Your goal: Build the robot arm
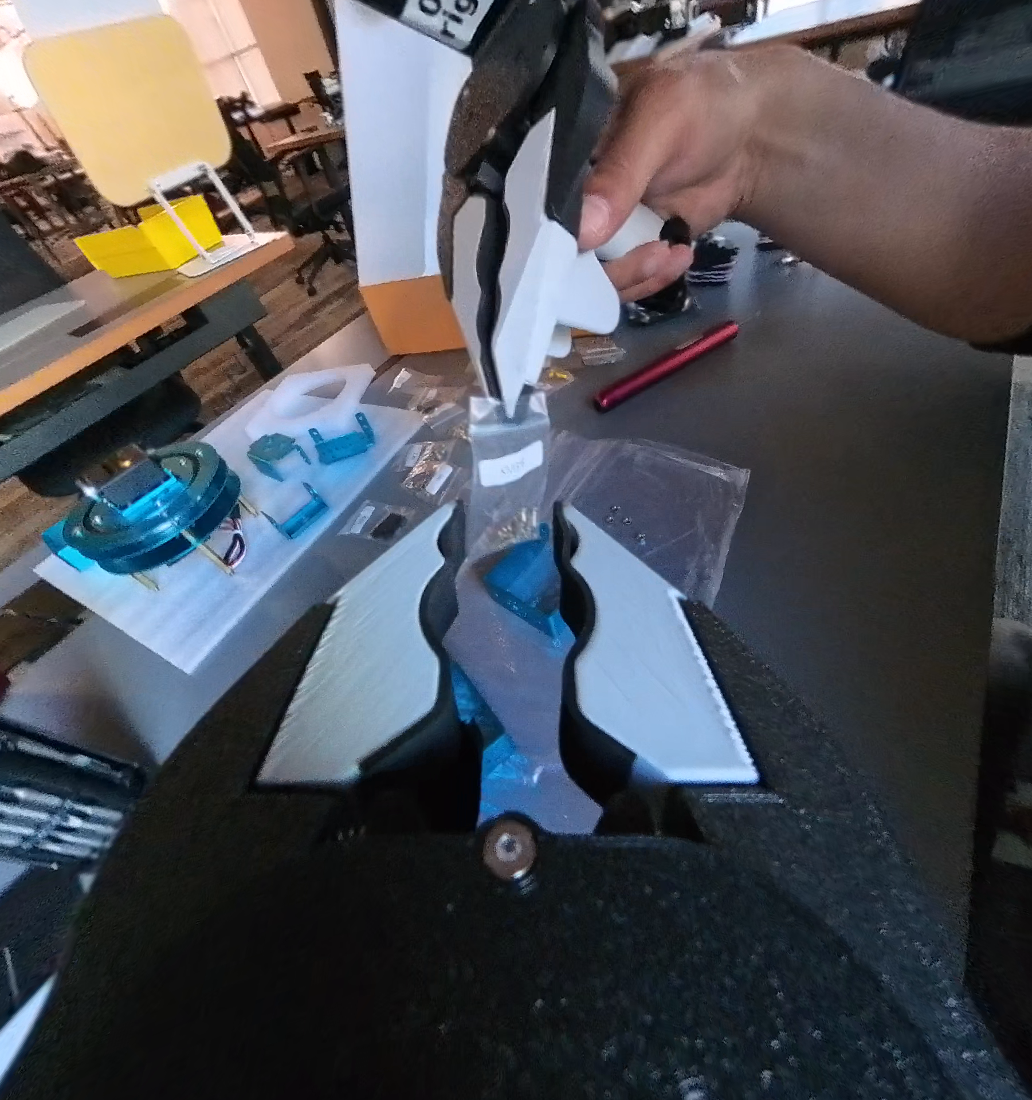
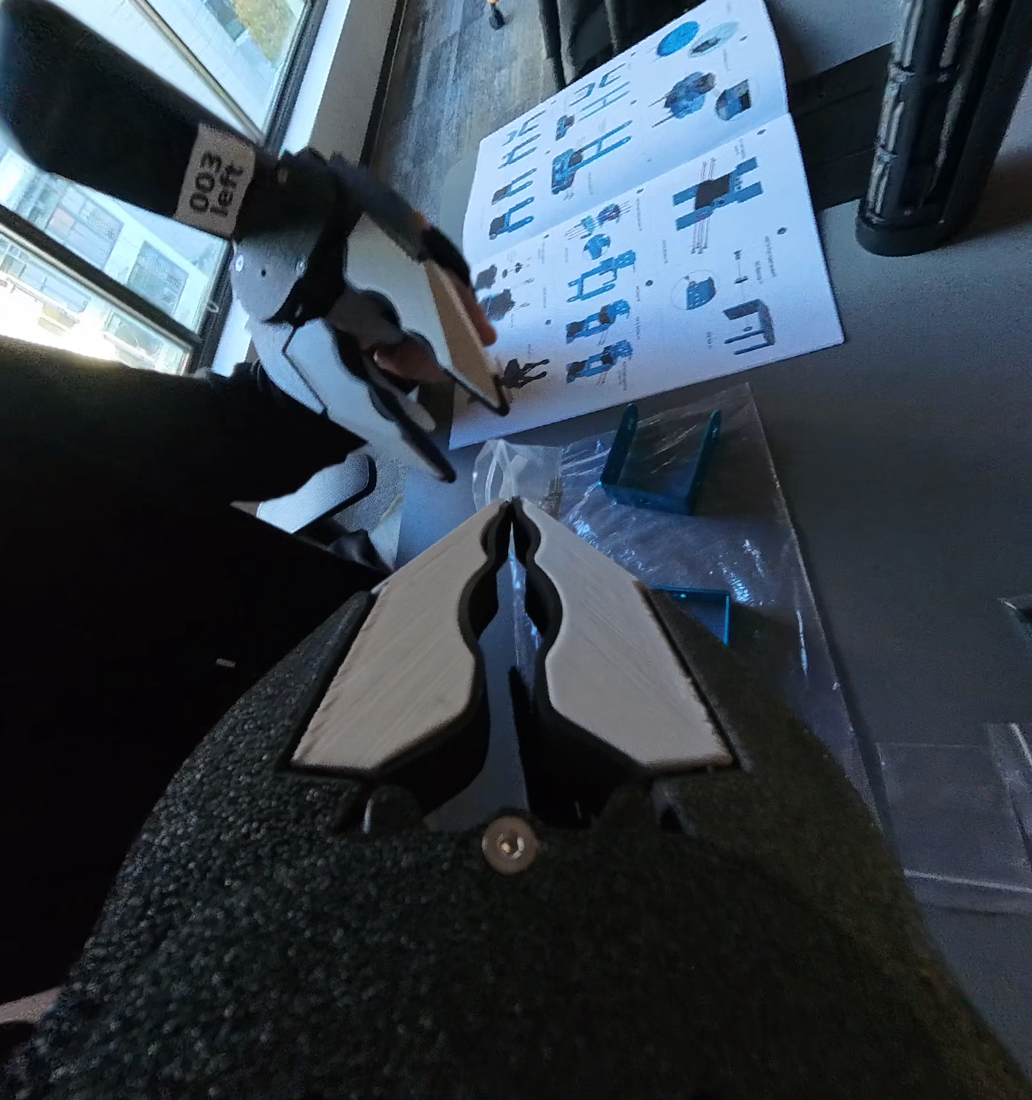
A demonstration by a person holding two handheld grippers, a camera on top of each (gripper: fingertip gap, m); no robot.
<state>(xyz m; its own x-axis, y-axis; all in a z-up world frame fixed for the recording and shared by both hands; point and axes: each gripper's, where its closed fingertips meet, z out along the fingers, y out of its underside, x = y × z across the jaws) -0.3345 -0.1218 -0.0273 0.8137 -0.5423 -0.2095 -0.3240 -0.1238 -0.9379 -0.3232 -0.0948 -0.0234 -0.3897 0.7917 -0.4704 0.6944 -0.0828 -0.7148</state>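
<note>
At frame centre, the right gripper (image 1: 504,396) pinches a small clear bag (image 1: 504,476) of brass screws. The left gripper (image 1: 504,524) gapes apart below it, over a blue bracket (image 1: 522,586).

tool case (image 1: 31,791) cut off left, small bag (image 1: 510,470) contents unclear

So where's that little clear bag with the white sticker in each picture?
Left wrist view: the little clear bag hangs at centre, pinched at its top by the right tool, above the open left tool.
Right wrist view: only a crumpled bit shows beyond the closed tips.
Shared landmark: the blue U-shaped bracket on clear plastic.
</note>
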